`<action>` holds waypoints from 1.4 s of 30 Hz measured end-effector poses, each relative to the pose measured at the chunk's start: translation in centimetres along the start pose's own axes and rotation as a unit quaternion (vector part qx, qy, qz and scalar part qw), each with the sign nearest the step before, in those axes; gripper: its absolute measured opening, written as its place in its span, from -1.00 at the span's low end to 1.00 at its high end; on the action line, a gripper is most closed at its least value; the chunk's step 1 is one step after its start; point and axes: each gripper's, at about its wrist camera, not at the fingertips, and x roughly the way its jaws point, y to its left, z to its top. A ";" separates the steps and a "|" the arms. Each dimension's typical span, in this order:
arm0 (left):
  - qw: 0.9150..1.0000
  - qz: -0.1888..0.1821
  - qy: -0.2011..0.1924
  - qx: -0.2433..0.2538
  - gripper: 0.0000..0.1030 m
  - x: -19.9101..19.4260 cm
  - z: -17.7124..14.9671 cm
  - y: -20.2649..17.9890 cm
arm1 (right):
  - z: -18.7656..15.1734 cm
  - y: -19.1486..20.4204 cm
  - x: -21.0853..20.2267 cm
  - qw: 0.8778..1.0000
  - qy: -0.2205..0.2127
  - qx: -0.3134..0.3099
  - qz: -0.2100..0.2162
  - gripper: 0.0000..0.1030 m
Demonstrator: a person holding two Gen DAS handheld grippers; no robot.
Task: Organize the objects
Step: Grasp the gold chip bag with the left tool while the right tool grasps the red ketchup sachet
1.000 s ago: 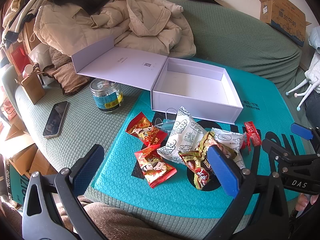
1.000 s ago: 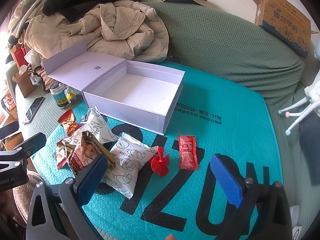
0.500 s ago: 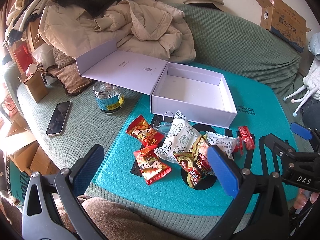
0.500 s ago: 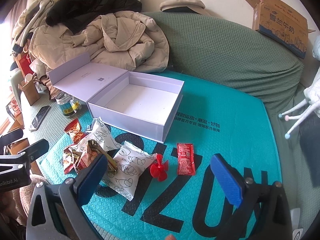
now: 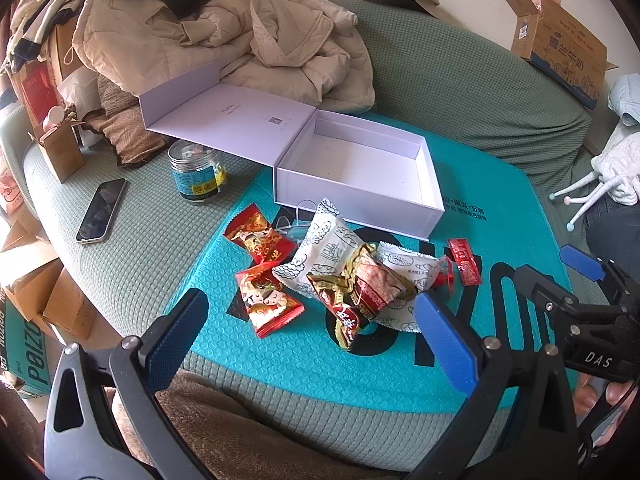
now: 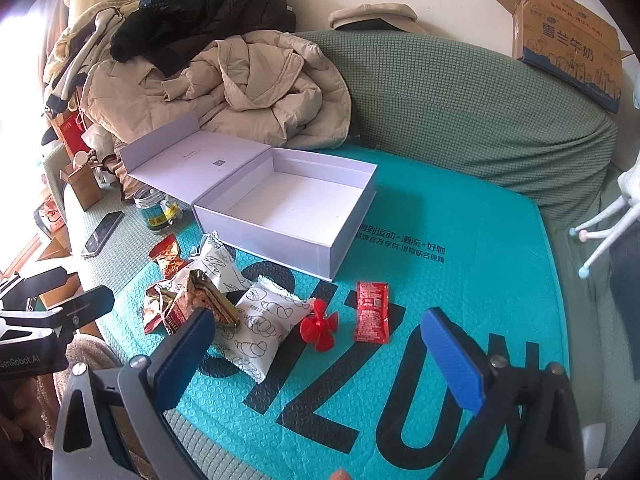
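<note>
Left wrist view: both tongs gape apart, holding nothing.
Snack packets [image 5: 344, 276] lie at 6 o'clock of the white box [image 5: 360, 176].

Open white box [image 6: 296, 204] on teal mat [image 6: 472, 280], snack packets [image 6: 260, 328], red propeller [image 6: 318, 326] nearby

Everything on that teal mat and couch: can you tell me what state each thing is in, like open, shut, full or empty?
White box: lid folded back, open, empty.
Glass jar: upright; whether it is capped cannot be told.
Phone: lying flat, screen dark.
Red sachet: flat, sealed.
Gold and red wrapper: crumpled.
White pastry packets: sealed, puffed.
Cardboard carton: flaps open.
Left gripper: open, holding nothing.
Right gripper: open, holding nothing.
</note>
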 end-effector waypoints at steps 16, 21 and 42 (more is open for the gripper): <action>1.000 -0.023 -0.003 0.014 1.00 4.0 -2.0 -1.6 | -3.5 -1.9 5.3 0.998 0.058 0.004 0.023 1.00; 0.999 -0.033 0.011 0.007 1.00 5.7 -2.2 -1.6 | -4.0 -2.2 7.1 0.997 0.070 0.010 0.030 1.00; 0.991 -0.095 0.080 -0.054 1.00 11.2 -0.9 -2.2 | -3.0 -6.0 12.2 0.995 0.082 0.048 0.009 1.00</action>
